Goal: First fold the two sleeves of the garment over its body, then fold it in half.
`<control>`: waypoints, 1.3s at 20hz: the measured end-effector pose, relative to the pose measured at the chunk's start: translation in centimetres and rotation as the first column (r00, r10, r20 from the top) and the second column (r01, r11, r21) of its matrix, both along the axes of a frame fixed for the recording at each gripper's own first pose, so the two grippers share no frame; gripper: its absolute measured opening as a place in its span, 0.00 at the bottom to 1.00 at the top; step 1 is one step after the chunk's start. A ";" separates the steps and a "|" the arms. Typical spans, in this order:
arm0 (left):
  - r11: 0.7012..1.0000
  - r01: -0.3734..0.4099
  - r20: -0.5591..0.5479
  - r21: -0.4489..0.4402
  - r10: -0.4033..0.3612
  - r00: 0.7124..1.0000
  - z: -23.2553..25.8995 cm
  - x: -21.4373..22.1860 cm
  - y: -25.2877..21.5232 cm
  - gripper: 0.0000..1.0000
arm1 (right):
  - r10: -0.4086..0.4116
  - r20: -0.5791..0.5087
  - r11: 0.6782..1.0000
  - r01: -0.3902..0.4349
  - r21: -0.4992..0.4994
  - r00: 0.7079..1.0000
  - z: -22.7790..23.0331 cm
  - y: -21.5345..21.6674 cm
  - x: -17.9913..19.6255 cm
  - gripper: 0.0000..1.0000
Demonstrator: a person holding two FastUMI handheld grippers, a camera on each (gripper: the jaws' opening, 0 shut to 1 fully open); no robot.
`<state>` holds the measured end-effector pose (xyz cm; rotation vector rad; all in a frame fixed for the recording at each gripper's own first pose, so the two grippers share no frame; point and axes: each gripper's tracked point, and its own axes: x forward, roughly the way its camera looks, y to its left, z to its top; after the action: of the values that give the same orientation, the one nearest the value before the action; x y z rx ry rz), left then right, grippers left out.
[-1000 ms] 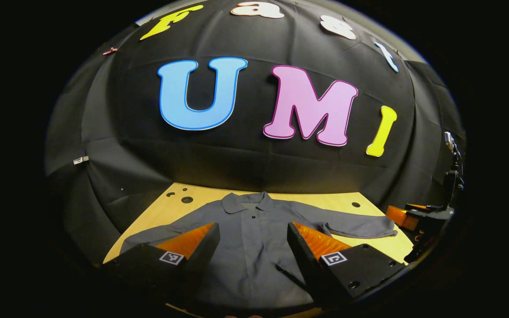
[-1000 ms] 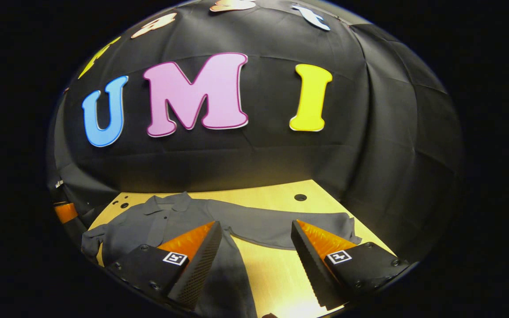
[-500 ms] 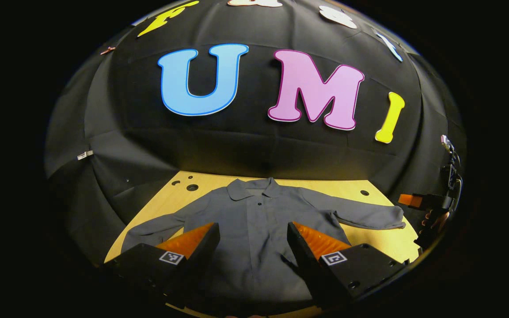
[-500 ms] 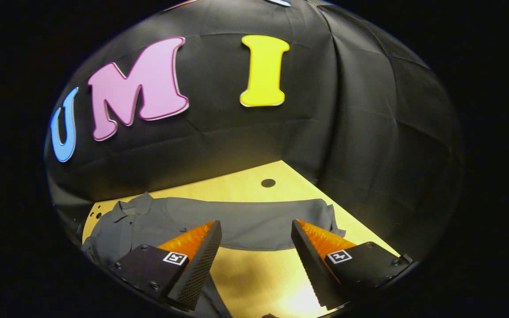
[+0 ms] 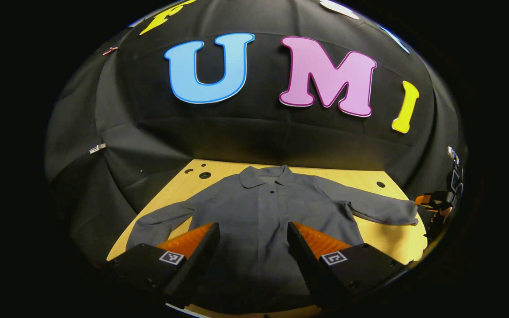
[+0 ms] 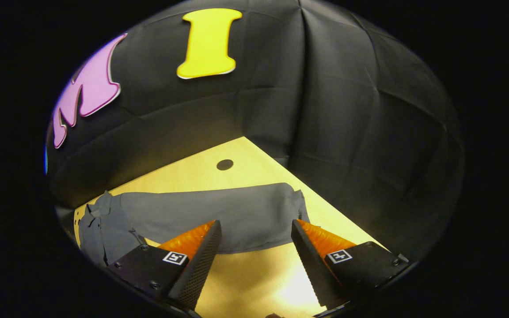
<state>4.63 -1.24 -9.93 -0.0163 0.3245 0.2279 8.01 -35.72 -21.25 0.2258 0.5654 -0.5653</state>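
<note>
Sleeves first, and neither is folded yet: the grey garment (image 5: 263, 221) lies flat and face up on the wooden table (image 5: 382, 238), collar at the far side toward the booth wall, both arms spread out.

From the right gripper (image 6: 254, 247) the right sleeve (image 6: 219, 212) lies dead ahead at 12 o'clock, just beyond its fingertips, with its long axis running crosswise from 9 to 3 o'clock; the cuff (image 6: 296, 205) sits at about 1 o'clock, near the table's edge. That gripper's jaws stand wide apart with nothing between them but bare table. It looks the better placed of the two for this sleeve, and I'd judge it needs to reach for the cuff end and carry it toward 9 o'clock, over the body.

The left gripper (image 5: 252, 247) hangs over the lower body of the garment, its jaws also spread wide and gripping nothing. Its own left sleeve (image 5: 161, 221) runs off toward 10 o'clock.
</note>
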 end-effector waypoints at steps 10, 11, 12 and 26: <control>0.999 -0.016 -0.055 0.046 0.019 0.998 -1.6 -0.4 -2.3 0.96 | -0.112 -0.137 0.986 0.128 0.110 0.984 -7.3 -6.9 1.4 0.98; 0.999 -0.019 -0.058 0.048 0.022 0.998 -1.6 -0.4 -2.4 0.95 | -0.120 -0.149 0.983 0.139 0.119 0.981 -7.8 -7.2 1.5 0.98; 0.999 -0.020 -0.062 0.050 0.023 0.998 -1.6 -0.3 -2.5 0.95 | -0.127 -0.155 0.981 0.147 0.129 0.980 -8.1 -7.6 1.8 0.98; 0.998 -0.017 -0.124 0.052 0.023 0.992 -3.6 0.2 -3.0 0.96 | -0.013 -0.205 0.996 0.030 0.083 0.979 -9.8 -6.8 2.6 0.67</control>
<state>4.82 -4.27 -13.54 0.0454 0.4431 0.2578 10.59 -42.51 -31.08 0.2569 0.7886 -0.5898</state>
